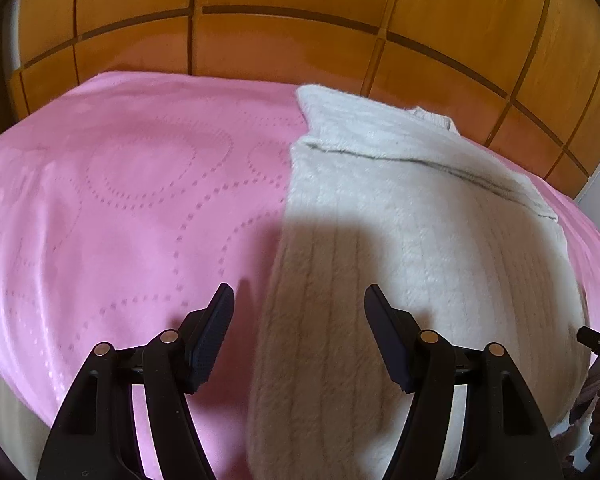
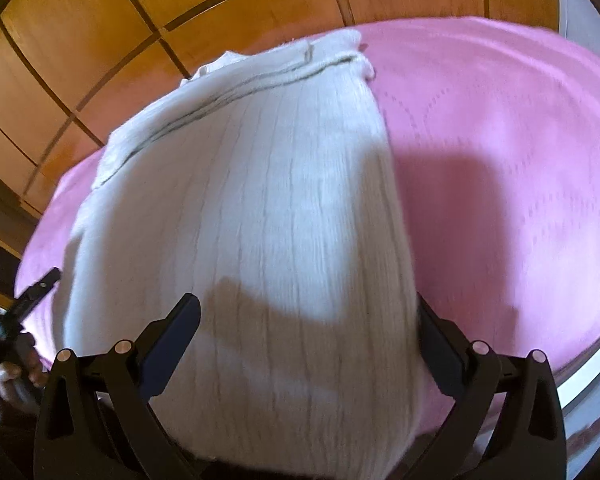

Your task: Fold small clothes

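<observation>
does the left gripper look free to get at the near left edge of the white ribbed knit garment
Probably yes: the left gripper stands open right above the white ribbed knit garment edge on the pink bedspread, nothing between.

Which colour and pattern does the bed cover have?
Pink bed cover with dotted curved lines; left wrist view.

Both my feeds are bright and warm, light coming from behind me: hard-edged shadows fall across the white knit garment [image 1: 400, 220] and the pink bedspread [image 1: 120, 180]. Fisheye bends the wooden panelling [image 1: 280, 40] into arcs, corners vignette to black. Right view smears with motion blur, worst low on the fabric; there's sheen on the wood
</observation>
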### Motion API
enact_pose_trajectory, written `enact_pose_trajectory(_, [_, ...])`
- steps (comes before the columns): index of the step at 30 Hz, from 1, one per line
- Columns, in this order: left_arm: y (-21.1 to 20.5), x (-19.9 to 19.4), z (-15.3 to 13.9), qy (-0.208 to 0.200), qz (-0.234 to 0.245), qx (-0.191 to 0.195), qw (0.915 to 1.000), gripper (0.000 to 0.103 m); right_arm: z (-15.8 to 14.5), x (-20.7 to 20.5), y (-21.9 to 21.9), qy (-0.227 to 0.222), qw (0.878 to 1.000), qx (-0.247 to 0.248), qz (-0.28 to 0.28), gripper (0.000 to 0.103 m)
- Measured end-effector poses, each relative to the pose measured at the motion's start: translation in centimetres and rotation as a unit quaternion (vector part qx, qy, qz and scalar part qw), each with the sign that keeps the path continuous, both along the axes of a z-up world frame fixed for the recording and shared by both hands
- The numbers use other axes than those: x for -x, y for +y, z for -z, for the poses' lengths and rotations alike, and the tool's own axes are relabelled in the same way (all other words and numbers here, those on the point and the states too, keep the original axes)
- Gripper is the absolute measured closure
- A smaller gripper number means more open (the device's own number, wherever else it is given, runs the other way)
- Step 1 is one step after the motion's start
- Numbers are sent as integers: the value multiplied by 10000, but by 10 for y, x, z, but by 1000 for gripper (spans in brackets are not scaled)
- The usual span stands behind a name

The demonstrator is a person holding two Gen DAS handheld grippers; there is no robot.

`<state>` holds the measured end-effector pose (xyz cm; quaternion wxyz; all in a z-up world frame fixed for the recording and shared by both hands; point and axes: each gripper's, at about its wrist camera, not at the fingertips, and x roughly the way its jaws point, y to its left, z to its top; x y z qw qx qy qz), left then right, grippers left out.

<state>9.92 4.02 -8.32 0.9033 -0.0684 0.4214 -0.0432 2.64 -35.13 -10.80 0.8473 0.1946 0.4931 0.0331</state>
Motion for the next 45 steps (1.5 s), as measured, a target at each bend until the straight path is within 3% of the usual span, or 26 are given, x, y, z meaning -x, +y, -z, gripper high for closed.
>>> enact_pose_trajectory(4, [6, 15, 6, 158, 164, 33, 9997, 36, 1, 16, -2, 124, 9994, -297, -120, 7])
enact_pose_trajectory(7, [10, 31, 8, 267, 407, 222, 9986, 36, 0, 25, 0, 220, 9985, -420, -284, 20])
enact_pose_trajectory(12, [14, 56, 14, 577, 915, 653, 9920, 39, 3, 38, 0, 411, 9970, -440, -477, 49])
enact_pose_trajectory(13, [14, 59, 15, 638, 1048, 744, 9897, 48, 4, 38, -1, 430, 9968, -462, -501, 53])
enact_pose_trajectory(15, [15, 64, 18, 708, 1147, 810, 9876, 64, 7, 41, -1, 499, 9961, -495, -542, 72])
enact_pose_trajectory(16, [15, 65, 19, 765, 1212, 867, 9859, 87, 9, 41, -1, 515, 9958, -514, -549, 78])
enact_pose_trajectory(17, [17, 65, 20, 794, 1212, 885, 9855, 97, 9, 41, -1, 521, 9955, -567, -558, 90])
enact_pose_trajectory(21, [26, 67, 3, 587, 1369, 1382, 9791, 98, -9, 39, 1, 284, 9946, -744, -666, 94])
enact_pose_trajectory(25, [37, 52, -24, 237, 1391, 2114, 9672, 98, -40, 22, -8, -238, 9919, -1100, -587, 95])
enact_pose_trajectory(29, [34, 18, -36, 101, 1304, 2426, 9613, 98, -56, -10, -19, -611, 9892, -1301, -298, 95])
enact_pose_trajectory(37, [18, -87, -28, 298, 660, 2243, 9718, 98, -31, -101, -59, -515, 9831, -1628, 661, 94])
enact_pose_trajectory(38, [18, -97, -27, 347, 507, 2165, 9743, 97, -28, -108, -63, -496, 9819, -1689, 702, 89])
enact_pose_trajectory(39, [20, -104, -26, 426, 362, 2176, 9744, 94, -27, -116, -67, -488, 9804, -1718, 830, 68])
enact_pose_trajectory(41, [30, -112, -27, 441, 239, 2347, 9708, 41, -34, -116, -76, -637, 9765, -1854, 896, 37])
enact_pose_trajectory(42, [36, -109, -28, 294, 147, 2390, 9705, 34, -38, -113, -79, -775, 9749, -1876, 920, 32])
enact_pose_trajectory(45, [52, -99, -24, 192, 191, 2389, 9707, 34, -44, -100, -86, -954, 9743, -1858, 843, 22])
